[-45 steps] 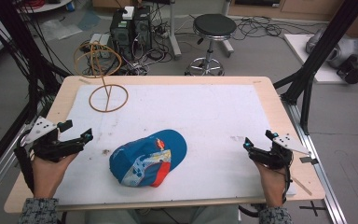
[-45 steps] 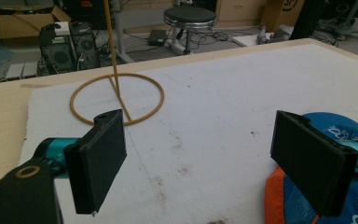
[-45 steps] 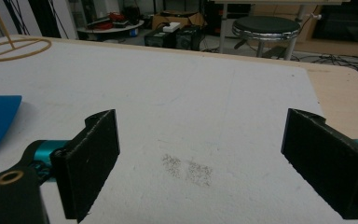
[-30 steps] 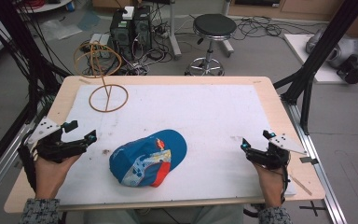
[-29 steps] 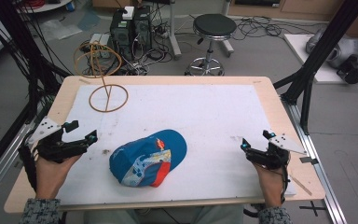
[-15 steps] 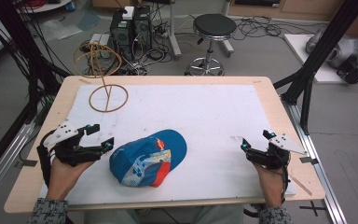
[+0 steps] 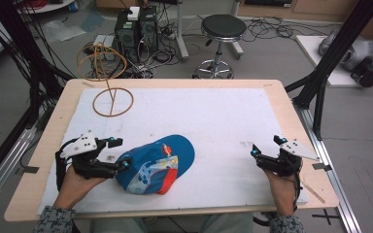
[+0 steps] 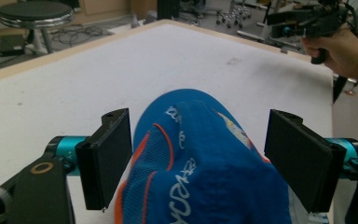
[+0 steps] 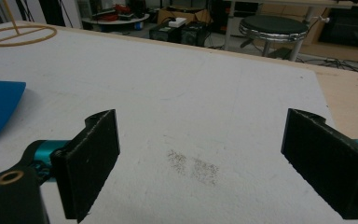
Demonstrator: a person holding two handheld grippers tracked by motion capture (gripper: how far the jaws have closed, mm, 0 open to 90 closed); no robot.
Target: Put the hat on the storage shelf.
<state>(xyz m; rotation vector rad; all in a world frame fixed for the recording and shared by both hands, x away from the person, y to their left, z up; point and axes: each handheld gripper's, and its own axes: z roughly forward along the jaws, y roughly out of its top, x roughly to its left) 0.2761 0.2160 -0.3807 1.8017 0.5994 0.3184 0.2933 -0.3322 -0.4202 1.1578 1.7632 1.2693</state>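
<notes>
In the left gripper view the near end of the blue fabric cap with orange trim and white lettering (image 8: 200,158) runs off the bottom edge, so how far it reaches toward the camera cannot be told. Its printing is too blurred to read. The left gripper (image 7: 118,153) has its fingers (image 8: 107,156) spread wide on either side of the cap's rear; whether either pad touches the fabric is unclear, and nothing is clamped. From above, the left hand (image 7: 77,182) lies low on the white-covered wooden surface (image 7: 223,116), forearm coming in from the bottom edge, its sleeve cut off there. Since a moment ago this hand has slid inward from the surface's left edge until its fingers flank the cap; the cap itself has not shifted.

The right gripper (image 7: 267,146) rests near the right edge, well apart from the cap, fingers (image 9: 91,158) wide apart over bare cover with nothing between them; it has stayed put. In its view a blue corner of the cap is cropped at the left.

Farther off, a thin tan wire ring stand (image 7: 112,101) sits at the far left, and a black round stool (image 7: 222,26) stands on the floor beyond.
</notes>
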